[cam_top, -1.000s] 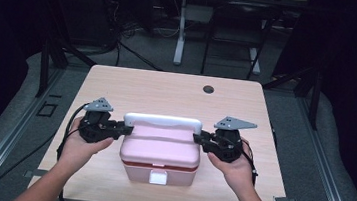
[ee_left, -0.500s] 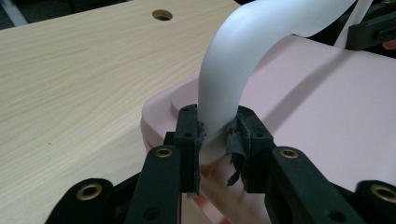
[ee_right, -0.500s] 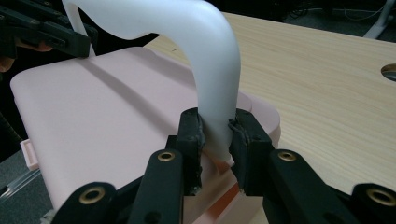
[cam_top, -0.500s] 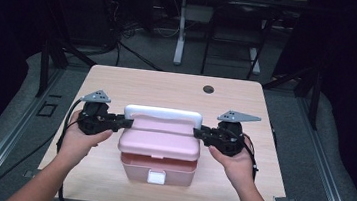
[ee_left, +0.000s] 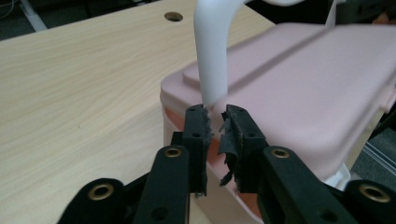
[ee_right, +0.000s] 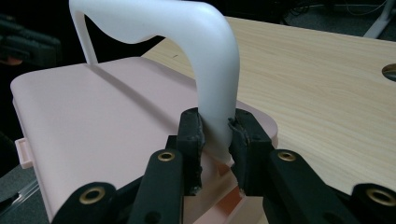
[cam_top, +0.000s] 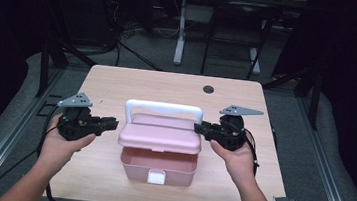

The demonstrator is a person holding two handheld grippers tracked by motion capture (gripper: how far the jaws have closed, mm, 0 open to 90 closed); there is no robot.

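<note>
Pink box in the middle of the frame, lid lifted off it. Right gripper pinching the white handle: keep tight. Left gripper, at left, just closing, narrow, on nothing: open up, slide onto the handle, lift evenly.

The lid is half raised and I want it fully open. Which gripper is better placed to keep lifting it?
Probably the right gripper: its jaws clamp the white handle. The left gripper sits just short of the pink lid.
</note>
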